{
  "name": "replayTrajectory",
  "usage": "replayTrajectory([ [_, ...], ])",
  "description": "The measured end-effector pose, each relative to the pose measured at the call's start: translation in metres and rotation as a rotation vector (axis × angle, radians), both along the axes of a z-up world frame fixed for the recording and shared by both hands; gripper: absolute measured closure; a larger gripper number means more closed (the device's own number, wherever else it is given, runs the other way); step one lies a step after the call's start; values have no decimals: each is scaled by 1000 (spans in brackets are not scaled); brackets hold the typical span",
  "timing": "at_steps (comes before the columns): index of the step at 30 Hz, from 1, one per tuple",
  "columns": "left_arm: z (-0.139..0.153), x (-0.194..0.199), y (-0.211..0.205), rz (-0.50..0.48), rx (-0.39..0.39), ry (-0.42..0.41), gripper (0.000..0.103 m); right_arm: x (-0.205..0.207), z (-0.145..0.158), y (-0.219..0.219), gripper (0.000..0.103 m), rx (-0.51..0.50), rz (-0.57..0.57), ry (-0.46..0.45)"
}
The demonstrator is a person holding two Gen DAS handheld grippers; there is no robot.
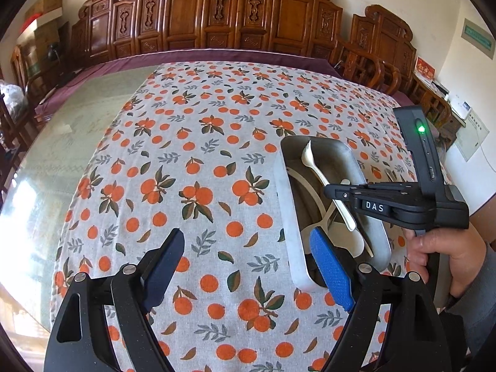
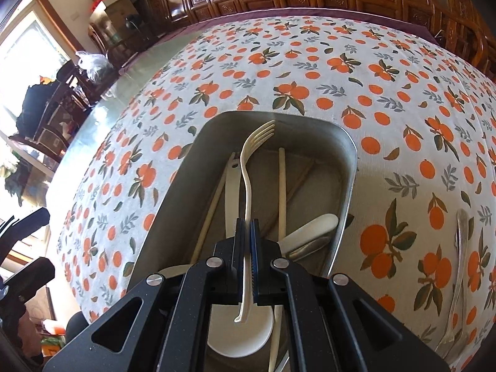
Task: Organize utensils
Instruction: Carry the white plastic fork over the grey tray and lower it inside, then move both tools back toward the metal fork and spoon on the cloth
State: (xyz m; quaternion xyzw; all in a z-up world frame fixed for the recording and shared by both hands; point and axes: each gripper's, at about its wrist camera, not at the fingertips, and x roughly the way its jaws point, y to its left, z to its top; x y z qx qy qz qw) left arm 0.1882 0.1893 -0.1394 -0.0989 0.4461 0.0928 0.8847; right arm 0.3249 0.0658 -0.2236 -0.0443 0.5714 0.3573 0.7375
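A metal tray (image 2: pixel 347 192) sits on the orange-print tablecloth and holds cream chopsticks (image 2: pixel 281 186), a cream spoon (image 2: pixel 238 331) and other cream and metal utensils. My right gripper (image 2: pixel 247 226) is shut on the handle of a cream fork (image 2: pixel 252 155) and holds it over the tray, tines pointing away. In the left wrist view the tray (image 1: pixel 286 217) lies to the right, with the fork (image 1: pixel 322 176) and the right gripper (image 1: pixel 331 190) above it. My left gripper (image 1: pixel 248 266) is open and empty over the cloth beside the tray.
A clear plastic or metal utensil (image 2: pixel 458 279) lies on the cloth right of the tray. Carved wooden chairs (image 1: pixel 217 15) line the far side of the table. Bare glass tabletop (image 1: pixel 77 130) shows to the left of the cloth.
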Motion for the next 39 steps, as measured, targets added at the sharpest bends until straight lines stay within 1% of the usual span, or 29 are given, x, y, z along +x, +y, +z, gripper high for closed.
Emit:
replayTrajectory([
  [3, 0, -1, 1, 1, 2, 0, 24, -1, -2, 3, 98, -21, 7, -12],
  [6, 0, -1, 1, 0, 1, 0, 24, 0, -1, 4, 98, -6, 8, 0],
  [11, 1, -1, 2, 1, 3, -1, 24, -6, 5, 4, 96, -1, 25, -13],
  [18, 4, 2, -6, -6, 3, -9, 24, -18, 26, -11, 96, 29, 39, -63],
  [26, 6, 7, -23, -19, 0, -22, 24, -28, 47, -55, 96, 65, 1, -104],
  [31, 10, 12, -40, -39, 1, -32, 24, -32, 58, -100, 96, 82, -45, -129],
  [35, 12, 18, -57, -61, 1, -40, 24, -30, 62, -134, 96, 74, -81, -150],
  [39, 13, 27, -75, -82, 2, -42, 24, -23, 65, -161, 96, 44, -107, -183],
])
